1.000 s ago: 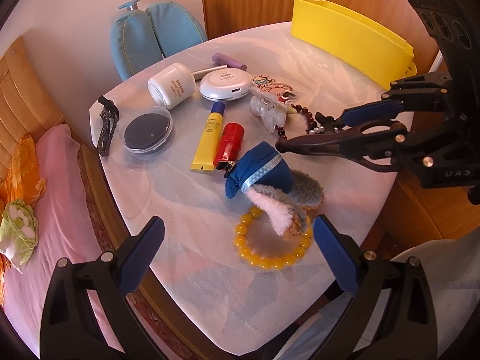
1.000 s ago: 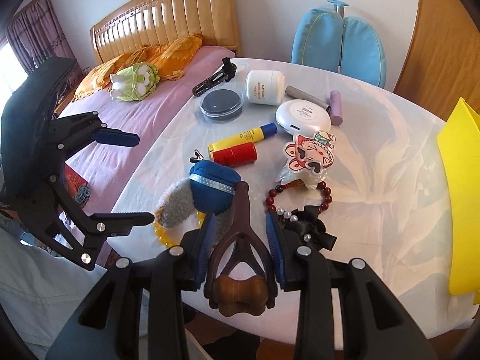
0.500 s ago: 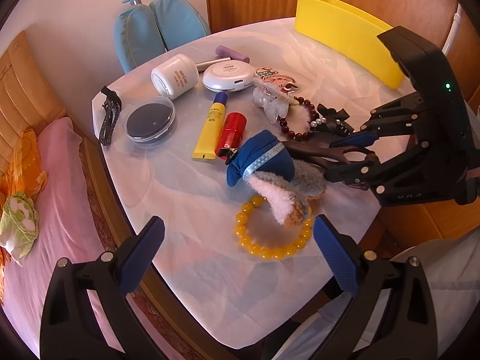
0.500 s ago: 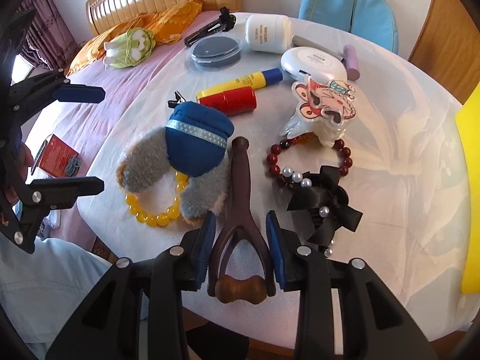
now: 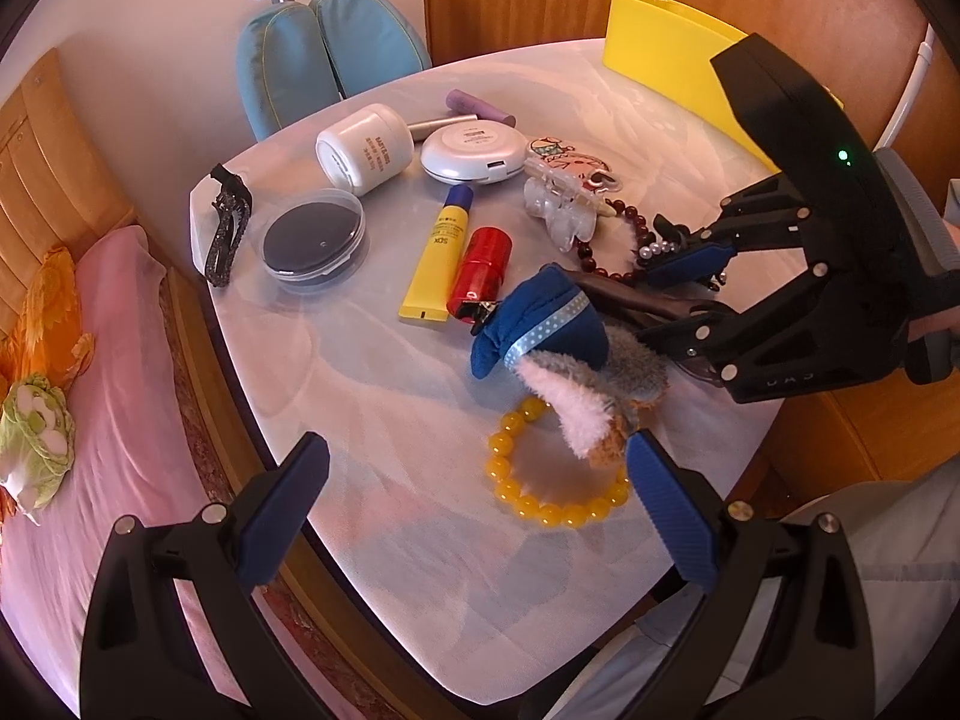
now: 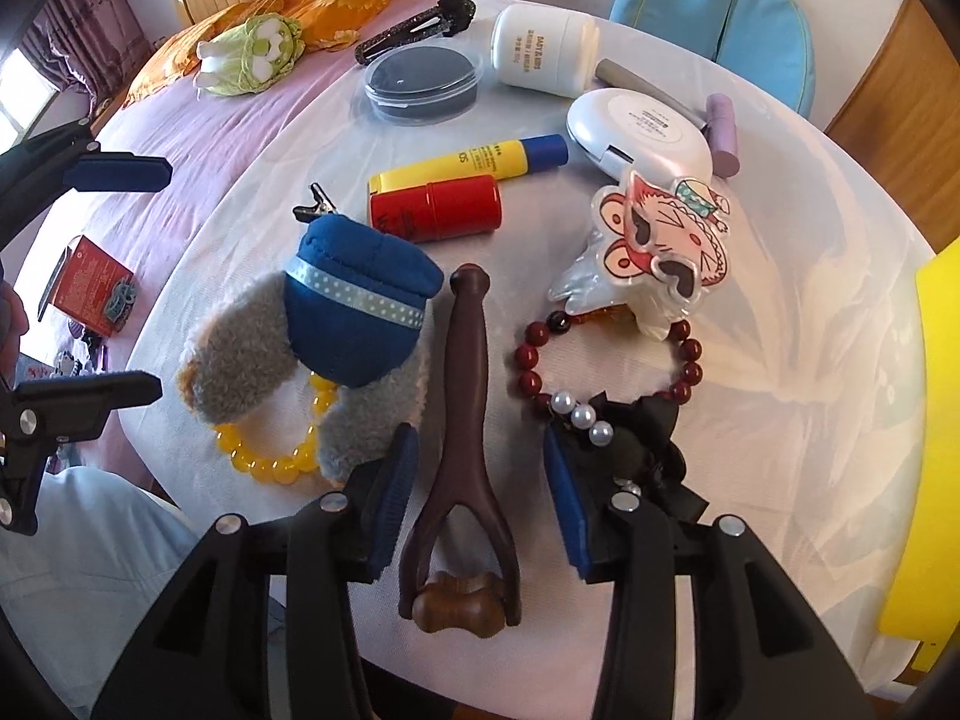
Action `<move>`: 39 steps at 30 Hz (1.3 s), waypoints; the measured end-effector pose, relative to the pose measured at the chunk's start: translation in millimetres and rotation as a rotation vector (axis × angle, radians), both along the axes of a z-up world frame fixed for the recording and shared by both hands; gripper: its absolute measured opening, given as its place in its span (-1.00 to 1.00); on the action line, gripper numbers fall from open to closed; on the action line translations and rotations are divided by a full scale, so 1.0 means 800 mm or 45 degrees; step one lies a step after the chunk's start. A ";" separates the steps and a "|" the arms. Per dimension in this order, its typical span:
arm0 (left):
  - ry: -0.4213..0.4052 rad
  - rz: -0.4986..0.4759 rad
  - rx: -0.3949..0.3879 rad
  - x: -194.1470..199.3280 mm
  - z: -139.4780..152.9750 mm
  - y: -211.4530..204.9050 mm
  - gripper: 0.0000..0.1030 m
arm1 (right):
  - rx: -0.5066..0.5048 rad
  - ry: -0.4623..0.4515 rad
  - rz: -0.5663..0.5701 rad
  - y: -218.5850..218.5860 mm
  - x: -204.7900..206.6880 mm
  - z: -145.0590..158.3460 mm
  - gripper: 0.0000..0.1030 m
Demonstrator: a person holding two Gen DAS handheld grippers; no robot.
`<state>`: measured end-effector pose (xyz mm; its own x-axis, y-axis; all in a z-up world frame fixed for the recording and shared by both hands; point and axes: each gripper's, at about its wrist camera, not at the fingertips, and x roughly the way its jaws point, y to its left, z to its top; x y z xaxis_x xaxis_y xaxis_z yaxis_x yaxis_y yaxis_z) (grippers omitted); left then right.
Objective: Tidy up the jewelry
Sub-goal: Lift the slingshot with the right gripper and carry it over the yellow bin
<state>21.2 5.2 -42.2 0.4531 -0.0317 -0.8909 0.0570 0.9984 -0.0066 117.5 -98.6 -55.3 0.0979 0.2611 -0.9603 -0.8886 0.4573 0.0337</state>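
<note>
The right tongs (image 6: 474, 483) are opening around the brown wooden roller (image 6: 465, 420), which lies on the bench (image 6: 780, 360) at lower centre; their pads stand clear of it. The left tongs (image 5: 477, 498) gape wide and empty above the yellow bead bracelet (image 5: 555, 480).

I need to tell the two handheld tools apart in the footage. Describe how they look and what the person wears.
Both are alike: black angular frames with silver screw heads and ribbed blue pads on the fingers. The left tool shows its two blue pads wide apart. The right tool has a black housing with a small green light and faint lettering on its frame. The person wears a grey sleeve and pale clothing.
</note>
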 end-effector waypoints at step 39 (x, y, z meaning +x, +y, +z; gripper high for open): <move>-0.119 -0.087 0.106 0.119 0.072 -0.156 0.87 | 0.479 -0.099 -0.126 -0.178 0.078 0.141 -0.74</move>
<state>116.8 -119.6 15.5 0.5336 0.0066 -0.8457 0.1213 0.9890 0.0843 179.7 -240.8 57.1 0.2091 0.5789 -0.7882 -0.8475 0.5093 0.1492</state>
